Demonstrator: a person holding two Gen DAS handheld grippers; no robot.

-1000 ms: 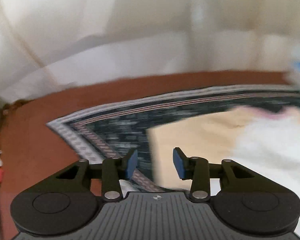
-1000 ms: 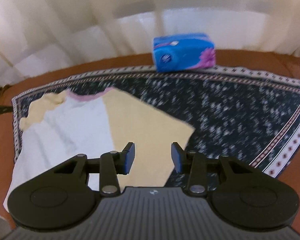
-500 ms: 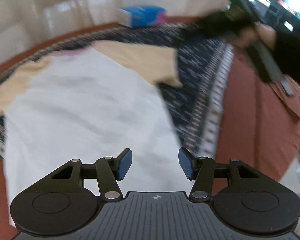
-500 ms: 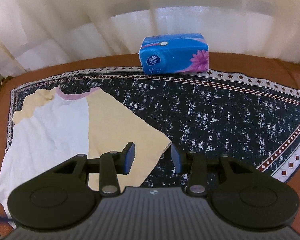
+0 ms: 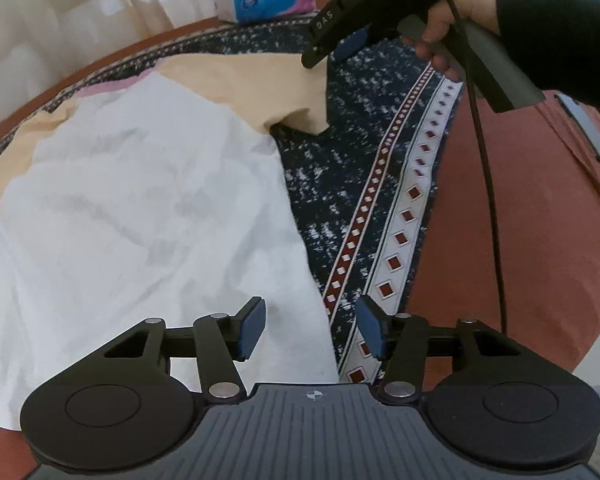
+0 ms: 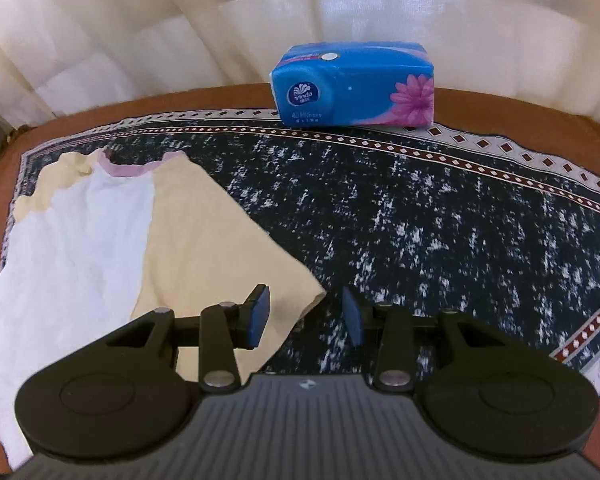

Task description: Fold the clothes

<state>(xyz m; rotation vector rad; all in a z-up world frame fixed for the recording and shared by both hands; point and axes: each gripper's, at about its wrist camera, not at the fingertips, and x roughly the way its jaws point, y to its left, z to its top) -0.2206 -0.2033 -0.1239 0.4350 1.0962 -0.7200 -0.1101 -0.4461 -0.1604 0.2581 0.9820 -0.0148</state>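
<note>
Brown table carries a patterned cloth; T-shirt lies flat at its left end; left gripper closing over the hem, gripping nothing; right gripper spread above the sleeve tip.

The dark patterned cloth lies bare from 12 to 3 o'clock of the right claw, open passage up to the tissue pack standing at the counter's far edge. The shirt covers the 9 o'clock side.

Blue tissue pack, patterned dark rug, cream curtain
</note>
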